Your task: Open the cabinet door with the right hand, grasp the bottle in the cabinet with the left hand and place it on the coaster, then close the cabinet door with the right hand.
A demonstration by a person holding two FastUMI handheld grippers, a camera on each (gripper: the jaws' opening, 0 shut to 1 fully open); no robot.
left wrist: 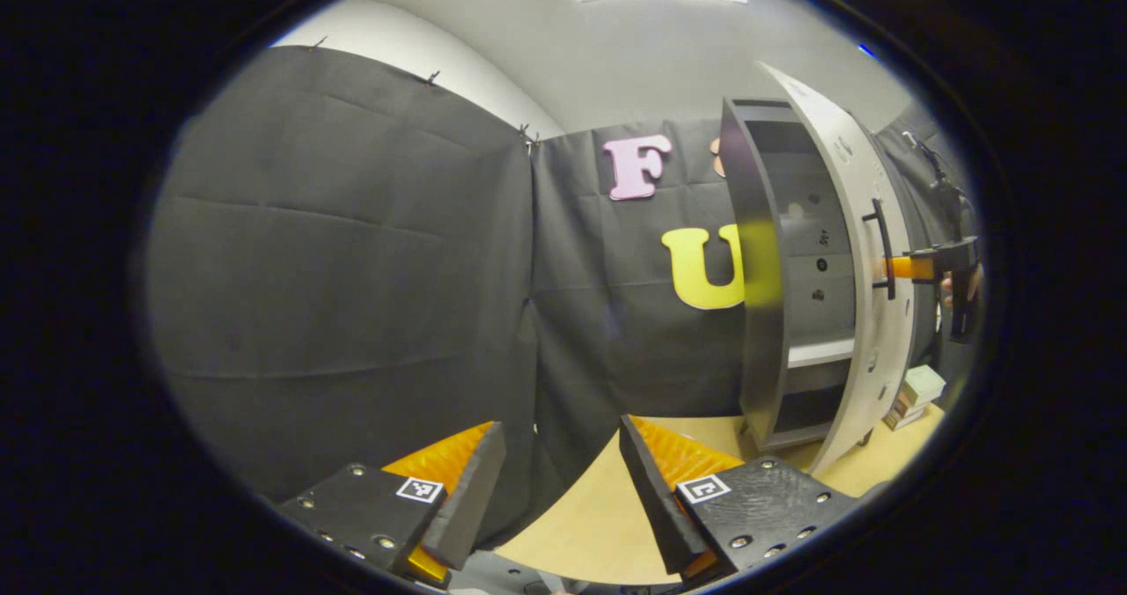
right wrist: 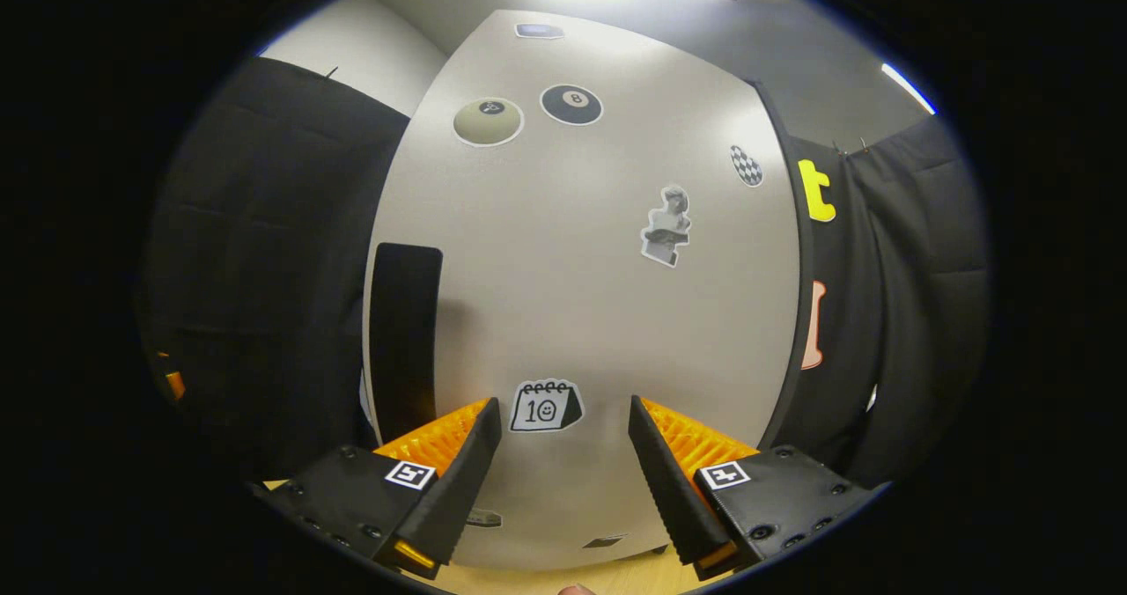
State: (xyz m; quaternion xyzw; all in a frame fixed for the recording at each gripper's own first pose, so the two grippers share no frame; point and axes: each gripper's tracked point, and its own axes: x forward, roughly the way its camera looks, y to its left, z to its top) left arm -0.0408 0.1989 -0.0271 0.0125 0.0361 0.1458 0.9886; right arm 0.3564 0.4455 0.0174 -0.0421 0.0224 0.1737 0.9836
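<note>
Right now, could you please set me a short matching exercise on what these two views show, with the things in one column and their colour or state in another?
Things:
1. cabinet door
2. door handle
3. table
4. left gripper

Colour or state:
a. open, with nothing between its fingers
b. black
c. light wood colour
d. pale, stuck with stickers, standing ajar

Pairs: 1-d, 2-b, 3-c, 4-a. In the left gripper view the right gripper reaches at the handle from the far side of the door; its own view faces the door front.
</note>
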